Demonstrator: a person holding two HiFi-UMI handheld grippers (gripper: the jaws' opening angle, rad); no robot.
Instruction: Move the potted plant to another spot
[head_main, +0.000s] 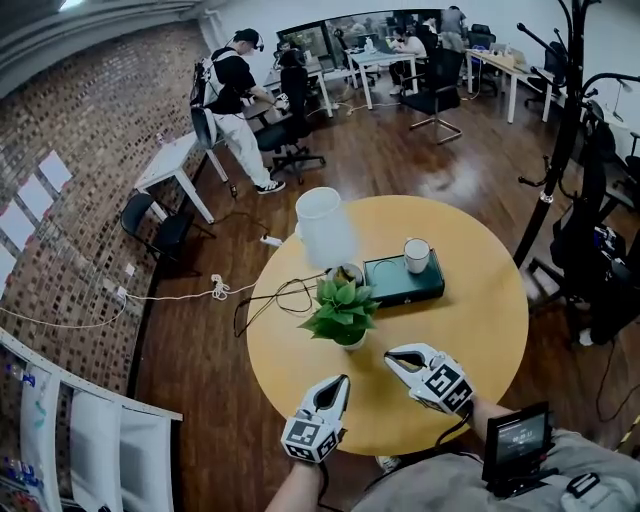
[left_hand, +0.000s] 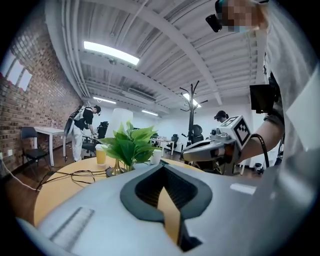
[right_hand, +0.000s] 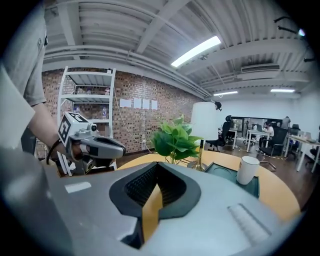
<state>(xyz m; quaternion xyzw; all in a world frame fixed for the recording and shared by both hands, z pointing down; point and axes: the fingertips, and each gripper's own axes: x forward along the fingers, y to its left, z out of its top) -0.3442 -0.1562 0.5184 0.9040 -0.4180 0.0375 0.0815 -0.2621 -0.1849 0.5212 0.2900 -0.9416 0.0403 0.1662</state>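
The potted plant (head_main: 342, 312), green leaves in a small white pot, stands on the round yellow table (head_main: 480, 330), left of centre. My left gripper (head_main: 341, 384) hovers over the table's near edge just in front of the plant, jaws shut and empty. My right gripper (head_main: 392, 358) hangs a little to the plant's right, also shut with nothing in it. In the left gripper view the plant (left_hand: 129, 145) lies ahead beyond the shut left gripper (left_hand: 165, 169), with the right gripper (left_hand: 200, 150) beside it. From the right gripper (right_hand: 157, 169) the plant (right_hand: 175, 141) appears ahead, the left gripper (right_hand: 107, 145) at left.
Behind the plant stands a white-shaded lamp (head_main: 325, 228) and a dark green tray (head_main: 400, 288) with a white cup (head_main: 416, 255). A black cable (head_main: 275, 300) loops over the table's left edge. A coat stand (head_main: 560, 120) rises at right. A person (head_main: 235, 90) works at desks farther back.
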